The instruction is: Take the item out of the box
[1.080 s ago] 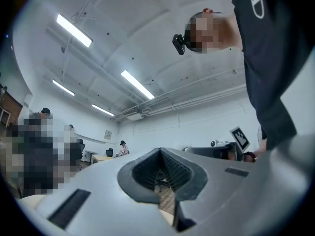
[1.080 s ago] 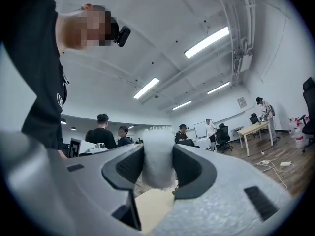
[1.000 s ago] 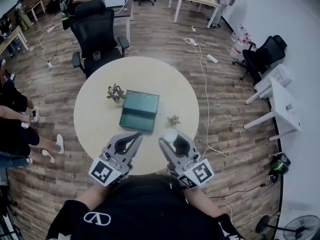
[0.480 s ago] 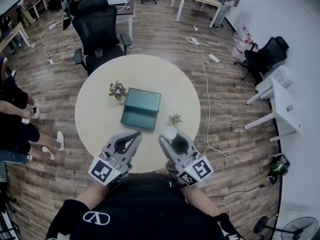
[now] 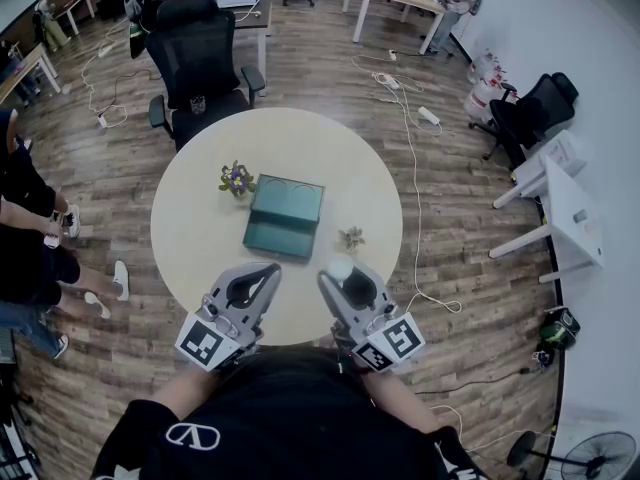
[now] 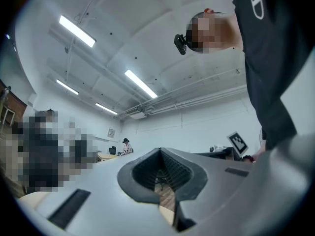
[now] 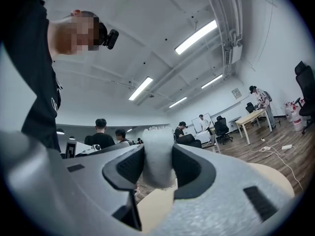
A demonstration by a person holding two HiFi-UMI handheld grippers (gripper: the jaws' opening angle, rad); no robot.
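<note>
Positions are read on the head view, with the round desk as the dial.

1. At 9 o'clock, off the desk, a bystander's legs stand on the wood floor, apart from the rim. The desk's 9 o'clock sector is bare.
2. At 11 o'clock a black office chair stands close to the far rim.
3. The left tool hovers over the near rim at about 7 o'clock. Its own view shows the jaws pressed together at the tips with nothing between them.
4. A small purple flower bunch sits just beside the far left corner of the box, at 10 o'clock.
5. The teal box lies near the centre, a little toward 12 o'clock. All its edges are well inside the rim.
6. The right tool is at about 5 o'clock, over the near rim. Its jaws pinch the white item, which is outside the box with a bare strip of desk between them.
7. A small pale sprig lies at 4 o'clock, between the box and the right tool.
8. A white cable runs along the floor past 3 o'clock, near the rim.
</note>
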